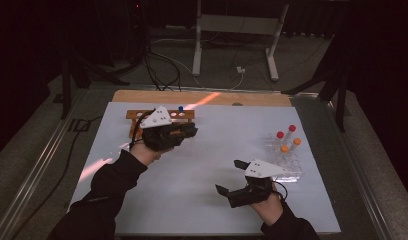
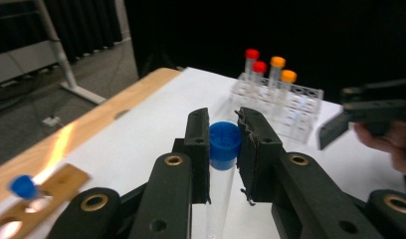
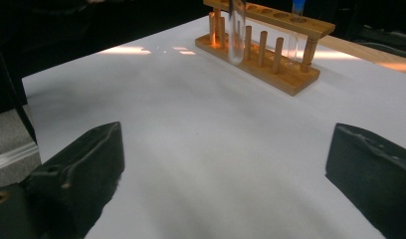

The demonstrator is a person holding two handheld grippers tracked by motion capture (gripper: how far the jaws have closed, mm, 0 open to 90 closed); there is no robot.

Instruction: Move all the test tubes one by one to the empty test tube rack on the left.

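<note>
Scene: a person at a table (image 1: 202, 165) covered with a white sheet, a two-jaw gripper in each hand, in a dark room.
Left gripper (image 2: 223, 149): held above the far left part of the table, in front of the wooden rack; its fingers (image 2: 198, 149) are clamped on a clear tube.
Blue-capped tube (image 2: 224, 149): a clear plastic tube with a blue screw cap, gripped just below the cap between the two black fingers of the left gripper, hanging free of the table; in the right gripper view its rounded clear bottom (image 3: 236, 42) hangs in front of the wooden rack.
Right gripper (image 1: 232, 176): held low over the near right part of the table, beside the clear rack; its fingers (image 3: 81, 169) stand wide apart, with bare white sheet between them and nothing held.
Wooden rack (image 1: 162, 116): a low rack with round holes at the far left of the sheet; one other tube with a blue cap (image 1: 180, 108) stands upright in it.
Clear rack (image 1: 287, 160): a see-through plastic rack at the right of the sheet, holding four upright tubes, two with red caps (image 1: 280, 135) and two with orange caps (image 1: 296, 142).
Spacing: the two racks are well apart, on opposite sides of the sheet.
</note>
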